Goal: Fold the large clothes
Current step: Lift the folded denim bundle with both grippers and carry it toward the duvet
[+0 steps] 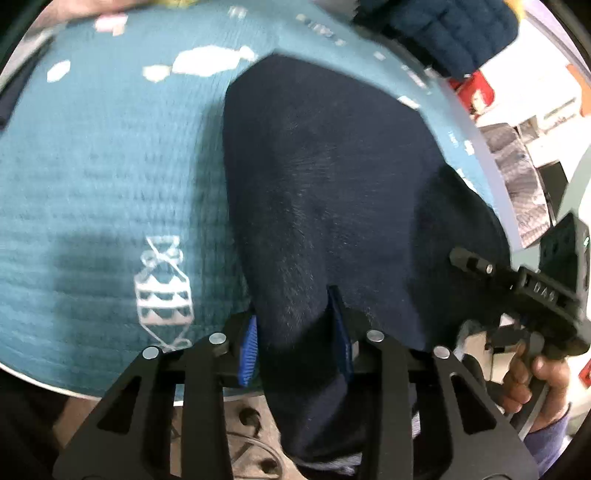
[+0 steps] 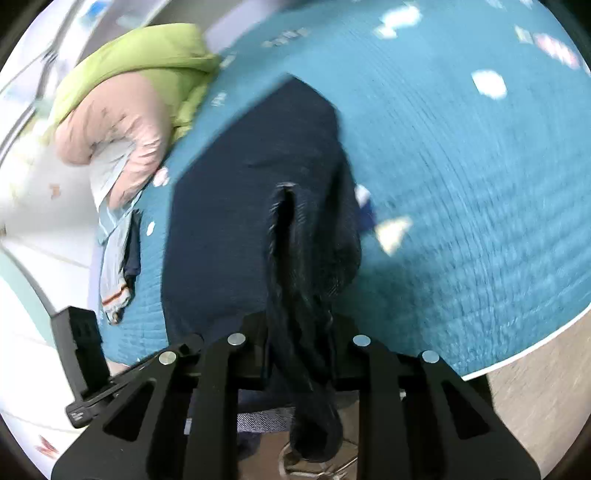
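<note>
A dark navy garment (image 1: 325, 184) fills the centre of both views, spread over a teal quilted bedcover (image 1: 110, 184) and hanging past the near edge at the bottom of each frame. Which kind of garment it is cannot be told; both pictures are blurred.

Your left gripper (image 1: 295, 332) is clamped on its near hem, blue pads pressing the cloth from both sides at lower centre. Your right gripper (image 2: 299, 332) is closed on a bunched, rope-like gather of the same cloth at lower centre of its view. In the left view, your right hand (image 1: 535, 376) on its handle shows at lower right.

Risks, as a judgement: the right grip holds a twisted wad rather than a flat edge, so the fold could come out creased or lopsided. The cloth hanging below both grippers may drag on the bed edge and pull loose if you lift quickly. The bedcover could also ride up with the garment.

At upper left of the right view, a lime-green and pink padded jacket (image 2: 122, 103) and a pale striped garment (image 2: 114, 266) lie near; a wide swing could catch them. At upper right of the left view sits a navy quilted item (image 1: 450, 33).
</note>
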`<state>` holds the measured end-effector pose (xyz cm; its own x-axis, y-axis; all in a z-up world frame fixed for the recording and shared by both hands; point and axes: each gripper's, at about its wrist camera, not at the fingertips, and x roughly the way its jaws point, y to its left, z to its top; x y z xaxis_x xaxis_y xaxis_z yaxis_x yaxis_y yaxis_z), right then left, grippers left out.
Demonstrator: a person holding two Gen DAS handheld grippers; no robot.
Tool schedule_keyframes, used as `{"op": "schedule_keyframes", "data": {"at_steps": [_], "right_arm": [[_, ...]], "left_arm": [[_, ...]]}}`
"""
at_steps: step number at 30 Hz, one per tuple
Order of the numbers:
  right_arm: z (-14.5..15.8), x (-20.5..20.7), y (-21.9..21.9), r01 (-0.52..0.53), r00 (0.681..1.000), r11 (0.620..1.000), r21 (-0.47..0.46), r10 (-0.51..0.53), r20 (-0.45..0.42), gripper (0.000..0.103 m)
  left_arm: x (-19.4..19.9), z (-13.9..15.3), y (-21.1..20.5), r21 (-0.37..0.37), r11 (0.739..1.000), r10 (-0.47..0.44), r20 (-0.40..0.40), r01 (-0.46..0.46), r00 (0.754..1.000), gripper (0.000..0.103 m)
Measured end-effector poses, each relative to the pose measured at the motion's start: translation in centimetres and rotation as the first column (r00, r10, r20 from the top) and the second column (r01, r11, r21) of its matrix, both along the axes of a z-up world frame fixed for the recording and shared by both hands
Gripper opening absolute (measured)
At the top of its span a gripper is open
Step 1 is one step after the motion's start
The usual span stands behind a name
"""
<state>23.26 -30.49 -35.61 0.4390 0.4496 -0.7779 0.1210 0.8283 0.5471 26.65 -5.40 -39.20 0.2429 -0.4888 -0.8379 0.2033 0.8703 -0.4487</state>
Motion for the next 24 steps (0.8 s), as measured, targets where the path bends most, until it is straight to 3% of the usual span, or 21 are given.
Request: {"op": "schedule_keyframes", "data": {"at_steps": [6,12,20,24], "right_arm": [[6.4,0.9,4.1,-0.070,0.988,0.997,-0.034,0.074,0.134,0.020],[10.4,2.5,9.5,-0.172,0.960,0.984,-0.053,0.179,0.214,0.020],[13.7,7.2,20.1,-0.298,0.899,0.955,-0.009,0.283,0.334,0.020],[14.3,11.4,27.1,-0.360,0.867,0.933,0.021,0.326,0.378,0.020]], "left_arm": [[0.7,4.0,3.9,-0.093,0.995,0.036,0.054,-0.031,0.998,0.033],[1.8,8.3,9.7,-0.162,0.984,0.089,0.108,-0.071,0.990,0.033],[4.4,13.9,21.1,-0.129,0.981,0.173,0.241,-0.145,0.955,0.033],[8.0,17.0,27.9,-0.046,0.982,0.188,0.336,-0.183,0.923,0.033]]}}
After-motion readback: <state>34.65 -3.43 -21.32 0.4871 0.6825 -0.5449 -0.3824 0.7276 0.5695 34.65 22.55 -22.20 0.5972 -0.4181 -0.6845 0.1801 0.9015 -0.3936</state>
